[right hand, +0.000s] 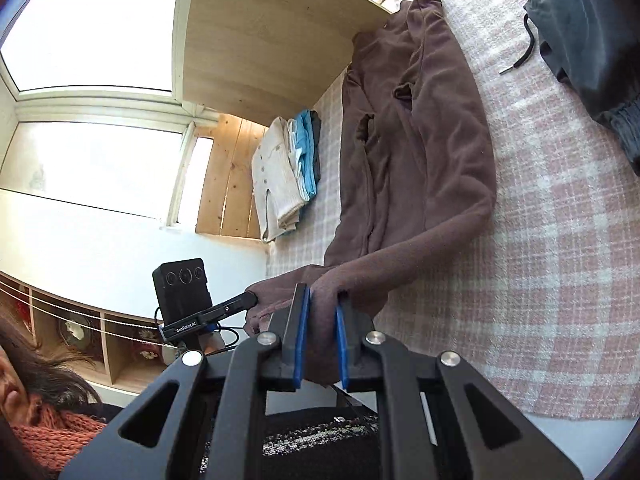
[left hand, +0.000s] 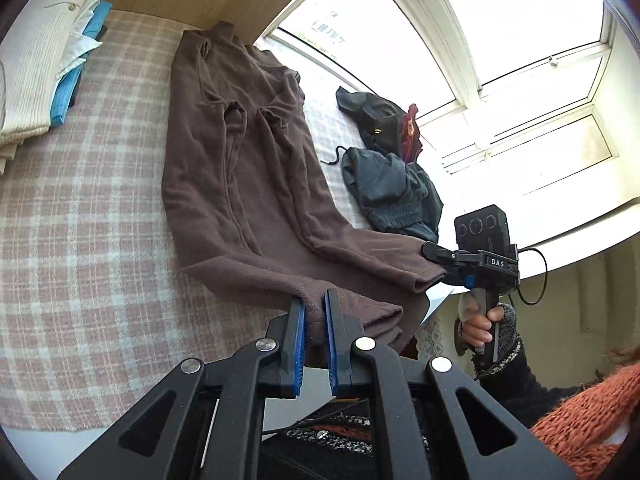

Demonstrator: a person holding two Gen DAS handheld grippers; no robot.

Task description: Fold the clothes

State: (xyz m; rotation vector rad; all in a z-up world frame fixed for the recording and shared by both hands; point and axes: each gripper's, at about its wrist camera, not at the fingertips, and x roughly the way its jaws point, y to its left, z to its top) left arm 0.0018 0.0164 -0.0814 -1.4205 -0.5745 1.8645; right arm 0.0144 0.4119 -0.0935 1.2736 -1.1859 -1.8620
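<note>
Brown garment (left hand: 248, 168) hem clamped in both grippers

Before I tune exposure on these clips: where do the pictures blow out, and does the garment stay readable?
Left wrist view: window blown out white, frames bowed by fisheye; brown fleece garment evenly lit, texture clear. Right wrist view: window likewise clipped; garment readable.
</note>
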